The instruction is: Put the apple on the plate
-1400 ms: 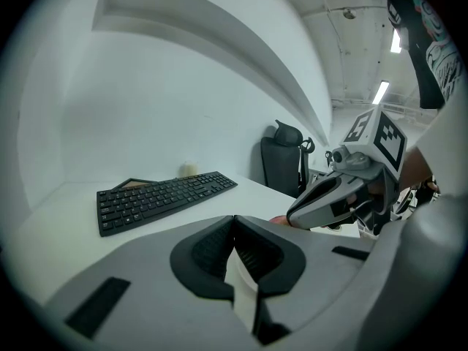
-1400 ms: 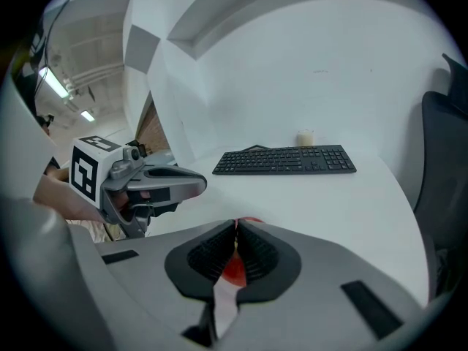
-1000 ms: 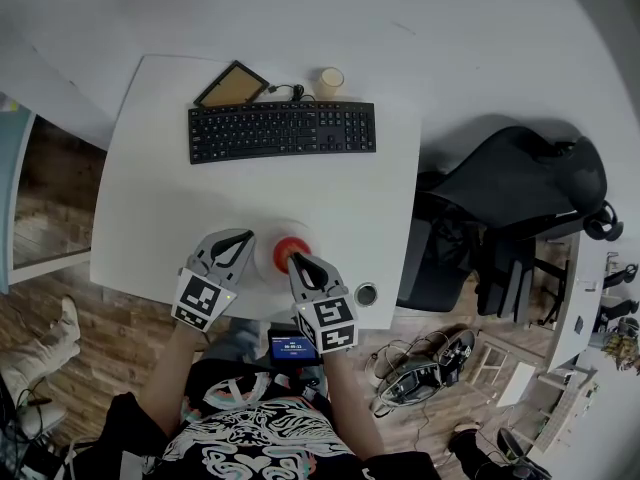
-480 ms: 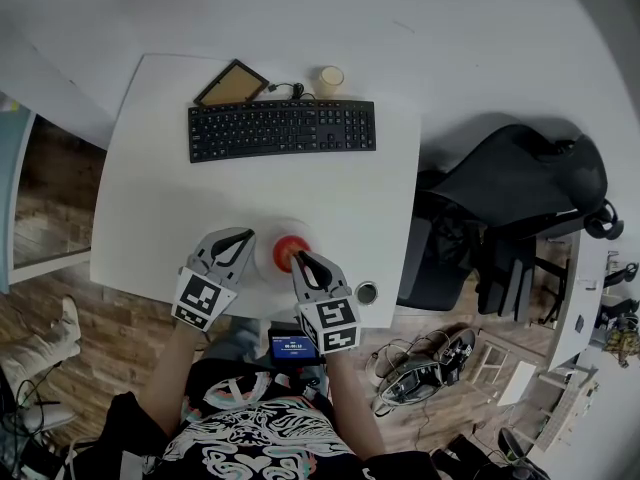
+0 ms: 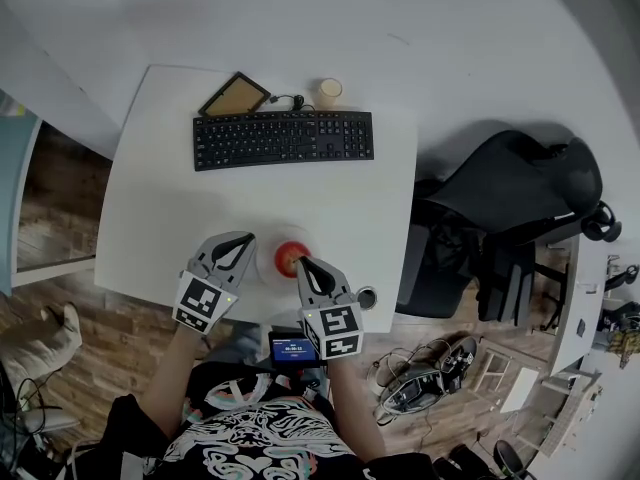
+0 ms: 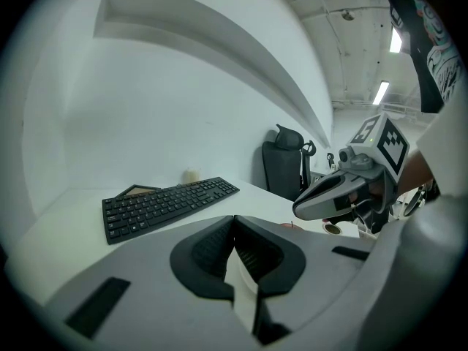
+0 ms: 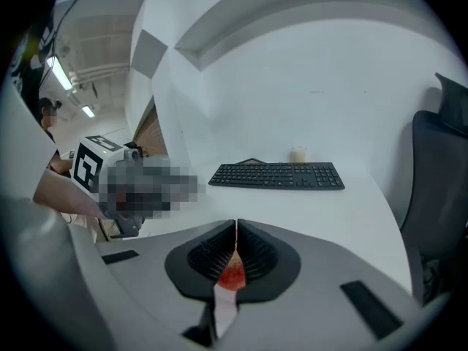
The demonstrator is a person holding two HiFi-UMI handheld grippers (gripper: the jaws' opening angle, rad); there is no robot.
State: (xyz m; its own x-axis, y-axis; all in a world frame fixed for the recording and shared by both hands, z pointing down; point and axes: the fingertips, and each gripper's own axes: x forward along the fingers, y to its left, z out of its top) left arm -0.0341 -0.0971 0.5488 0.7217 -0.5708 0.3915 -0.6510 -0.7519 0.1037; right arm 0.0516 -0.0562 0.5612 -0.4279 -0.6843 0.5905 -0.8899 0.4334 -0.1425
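Apple (image 5: 290, 259) sits on the white plate (image 5: 263, 259) at the near edge of the table (image 5: 160, 208), a little right of the plate's middle. Plate and table are both white, so the plate's rim is faint.

The left hand-held gripper (image 5: 244, 237) rests at the plate's left side with its jaws closed, tip to tip, and nothing between them; its own view shows only pale plate through the slit below the pads. Whether its tip touches the plate's rim I cannot tell.

The right hand-held gripper (image 5: 302, 262) points in from the near right, its tip just beside the apple. Its jaws are also closed on nothing, and in its own view the apple's red skin shows through the narrow gap under the pads, beyond them. Contact with the apple cannot be made out.

At the far side of the table lies a black keyboard (image 5: 283, 138). Beyond it are a brown board (image 5: 235, 95) at the left and a small pale cup (image 5: 328, 90) at the right. A small round cap (image 5: 366, 295) lies at the table's near right corner. A black chair (image 5: 510, 183) stands right of the table.
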